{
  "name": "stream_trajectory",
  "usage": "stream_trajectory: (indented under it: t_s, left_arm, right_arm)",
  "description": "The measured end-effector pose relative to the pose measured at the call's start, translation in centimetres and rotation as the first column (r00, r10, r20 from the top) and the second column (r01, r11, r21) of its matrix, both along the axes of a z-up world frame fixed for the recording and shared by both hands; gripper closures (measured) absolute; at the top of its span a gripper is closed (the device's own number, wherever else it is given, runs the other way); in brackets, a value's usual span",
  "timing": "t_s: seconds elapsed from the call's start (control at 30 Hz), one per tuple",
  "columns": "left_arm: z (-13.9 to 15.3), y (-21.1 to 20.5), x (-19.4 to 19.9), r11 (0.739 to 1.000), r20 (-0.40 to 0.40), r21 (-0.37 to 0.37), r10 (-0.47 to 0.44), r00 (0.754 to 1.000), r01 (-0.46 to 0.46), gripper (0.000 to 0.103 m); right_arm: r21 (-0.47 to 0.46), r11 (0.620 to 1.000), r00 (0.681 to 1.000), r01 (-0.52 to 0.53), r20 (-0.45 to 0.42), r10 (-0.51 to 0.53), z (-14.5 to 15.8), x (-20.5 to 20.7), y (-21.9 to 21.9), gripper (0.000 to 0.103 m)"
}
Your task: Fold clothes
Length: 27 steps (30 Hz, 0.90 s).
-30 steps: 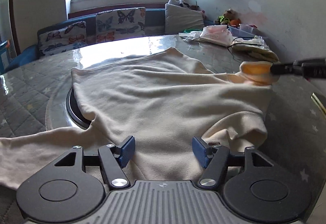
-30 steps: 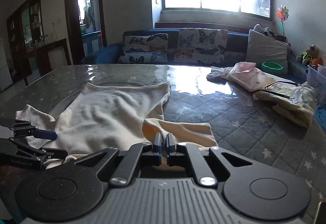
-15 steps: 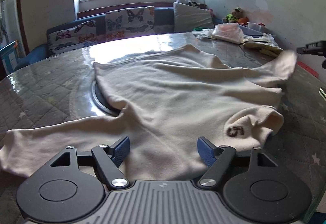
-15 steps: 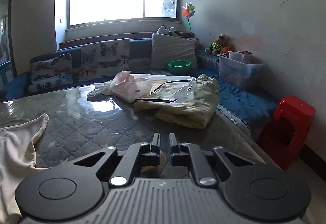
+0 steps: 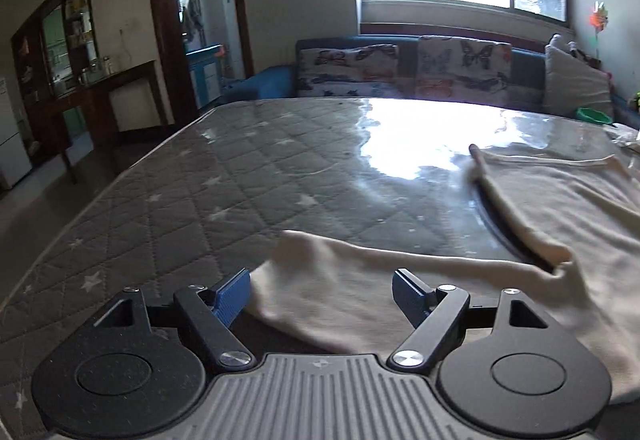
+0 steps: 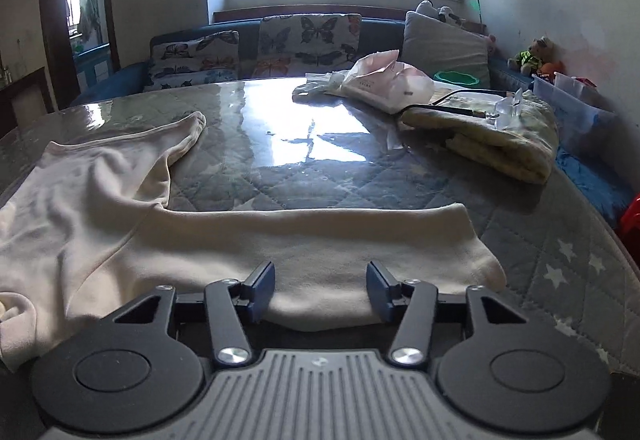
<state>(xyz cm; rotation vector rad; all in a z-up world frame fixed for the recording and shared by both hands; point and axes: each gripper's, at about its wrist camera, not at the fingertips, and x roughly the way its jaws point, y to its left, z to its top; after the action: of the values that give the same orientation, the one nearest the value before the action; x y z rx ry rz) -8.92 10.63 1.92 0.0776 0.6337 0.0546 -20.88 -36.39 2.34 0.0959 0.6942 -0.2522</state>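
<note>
A cream long-sleeved top [image 5: 560,216] lies spread flat on the quilted grey table [image 5: 224,192]. In the left wrist view its left sleeve [image 5: 340,280] stretches out toward the table's left side, and my left gripper [image 5: 320,292] is open with the sleeve end between its blue pads. In the right wrist view the top's body [image 6: 80,200] lies at the left and the right sleeve [image 6: 340,240] runs to the right. My right gripper [image 6: 321,290] is open over that sleeve near its near edge.
A folded yellowish cloth [image 6: 500,136] with a black cable and a pink plastic bag [image 6: 384,80] lie at the table's far right. A sofa with butterfly cushions [image 6: 308,40] stands behind the table. A red stool [image 6: 632,216] stands at the right. A doorway [image 5: 200,20] and cabinet are at the left.
My right gripper has let go of the sleeve and opened; the sleeve now lies flat on the table. My left gripper has swung left, from the top's hem to the left sleeve end.
</note>
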Motion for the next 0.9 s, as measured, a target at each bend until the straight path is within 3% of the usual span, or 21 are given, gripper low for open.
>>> stream_trajectory:
  t_s: [0.17, 0.27, 0.33, 0.4, 0.5, 0.73, 0.9]
  left_arm:
    - [-1.2, 1.2, 1.2, 0.997, -0.028, -0.018, 0.074, 0.997, -0.075, 0.020]
    - [-1.4, 2.4, 1.5, 0.991, -0.031, -0.076, 0.109, 0.994, -0.111, 0.018]
    - [-1.4, 2.9, 1.7, 0.989, -0.030, -0.104, 0.100, 0.995, -0.102, 0.022]
    - [-1.3, 2.9, 1.7, 0.992, -0.012, -0.104, 0.073, 0.997, -0.074, 0.054]
    - [-1.0, 2.7, 1.9, 0.993, -0.008, -0.110, 0.048, 0.999, -0.049, 0.089]
    - [0.2, 5.0, 1.1, 0.982, 0.054, -0.025, 0.187, 0.981, -0.186, 0.093]
    - [-0.8, 6.0, 2.0, 0.979, 0.003, 0.033, 0.201, 0.980, -0.201, 0.089]
  right_arm:
    - [-0.020, 1.000, 1.000, -0.004, -0.011, 0.003, -0.2, 0.6, 0.6, 0.043]
    - [-0.023, 1.000, 1.000, 0.003, -0.015, -0.003, -0.4, 1.0, 0.6, 0.038]
    - [-0.025, 1.000, 1.000, 0.005, -0.016, -0.006, 0.2, -0.7, 0.4, 0.036]
    - [-0.029, 1.000, 1.000, 0.011, -0.017, -0.012, 0.2, -0.6, 0.4, 0.033]
    - [-0.034, 0.999, 1.000, 0.018, -0.017, -0.018, 0.1, -0.6, 0.6, 0.032]
    - [-0.030, 0.999, 0.999, -0.024, -0.030, 0.023, 0.2, -1.1, 1.6, 0.024]
    - [-0.010, 0.997, 0.997, -0.076, -0.009, 0.076, 0.2, -1.2, 2.7, 0.022]
